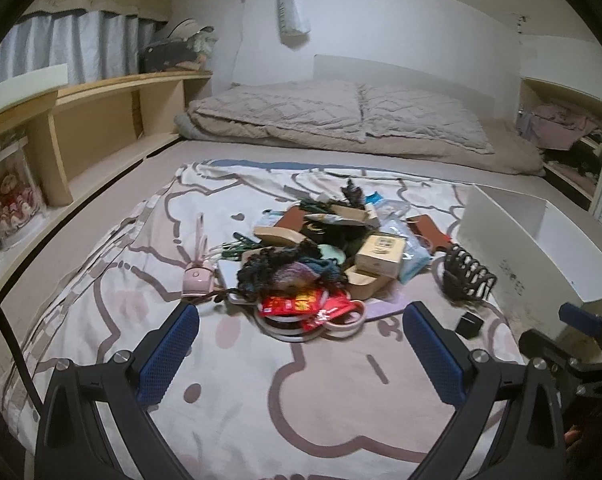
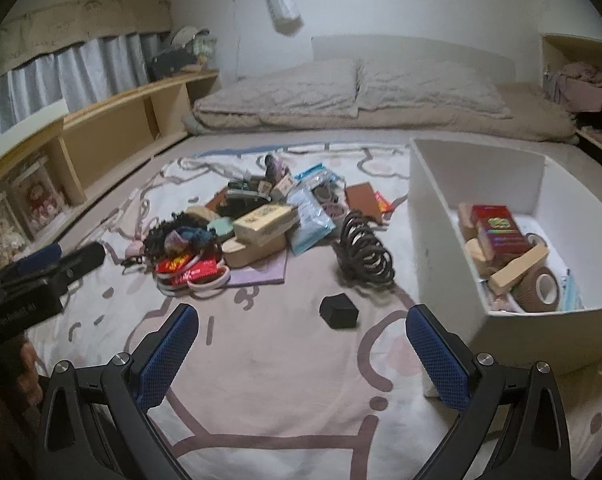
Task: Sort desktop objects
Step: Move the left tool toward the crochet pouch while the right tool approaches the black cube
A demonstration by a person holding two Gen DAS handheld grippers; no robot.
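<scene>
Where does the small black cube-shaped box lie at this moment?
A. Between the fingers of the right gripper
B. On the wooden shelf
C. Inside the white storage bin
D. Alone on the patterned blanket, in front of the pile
D. The small black cube-shaped box sits by itself on the patterned blanket, apart from the pile and outside the white storage bin; both grippers are open and empty.

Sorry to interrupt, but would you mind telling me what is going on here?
A person is sorting a pile of small items on a bed into a white box. The box already holds a red packet and a tape roll. Both the left claw and right claw hover open and empty.
</scene>
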